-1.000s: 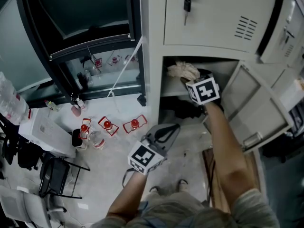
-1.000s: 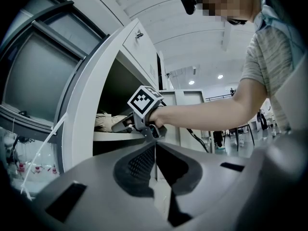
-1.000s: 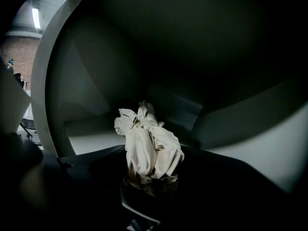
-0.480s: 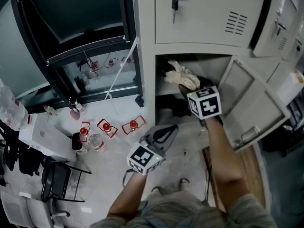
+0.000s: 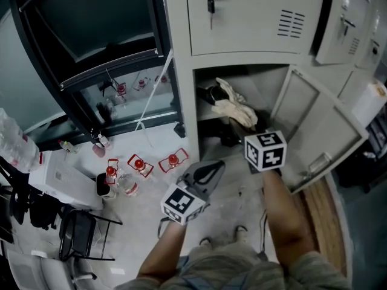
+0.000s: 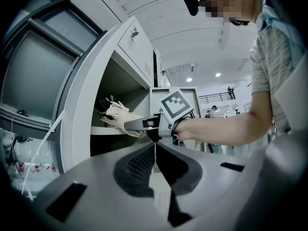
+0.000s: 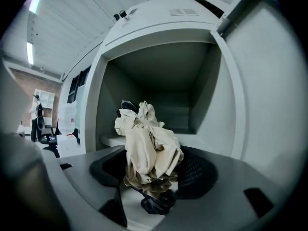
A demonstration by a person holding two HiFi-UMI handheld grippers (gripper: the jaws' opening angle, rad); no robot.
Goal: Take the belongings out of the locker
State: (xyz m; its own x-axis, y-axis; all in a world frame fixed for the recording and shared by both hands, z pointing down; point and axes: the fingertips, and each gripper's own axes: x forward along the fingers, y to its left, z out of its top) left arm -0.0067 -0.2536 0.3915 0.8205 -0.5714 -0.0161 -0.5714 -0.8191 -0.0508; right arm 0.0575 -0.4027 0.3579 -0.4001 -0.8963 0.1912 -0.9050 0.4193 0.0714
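Note:
A cream bundle of gloves (image 5: 233, 104) hangs half out of the open locker compartment (image 5: 200, 89), still over its shelf edge. My right gripper (image 5: 250, 122) is shut on the bundle, which in the right gripper view fills the space between the jaws as crumpled cream gloves (image 7: 149, 148) with a dark bit beneath. A black item (image 5: 211, 93) lies further back on the shelf. My left gripper (image 5: 211, 165) hovers lower, in front of the locker, shut with nothing in it. In the left gripper view the gloves (image 6: 118, 117) and the right gripper (image 6: 144, 124) show ahead.
The compartment's door (image 5: 314, 132) stands swung open to the right. A key (image 5: 210, 5) hangs in the locker door above. Dark things sit in the space under the shelf (image 5: 233, 136). Red-capped items (image 5: 139, 163) lie on the floor at left, near a black-framed glass cabinet (image 5: 91, 59).
My right gripper has drawn back out of the compartment toward me, and the gloves have come along to the shelf edge. The left gripper has held its place.

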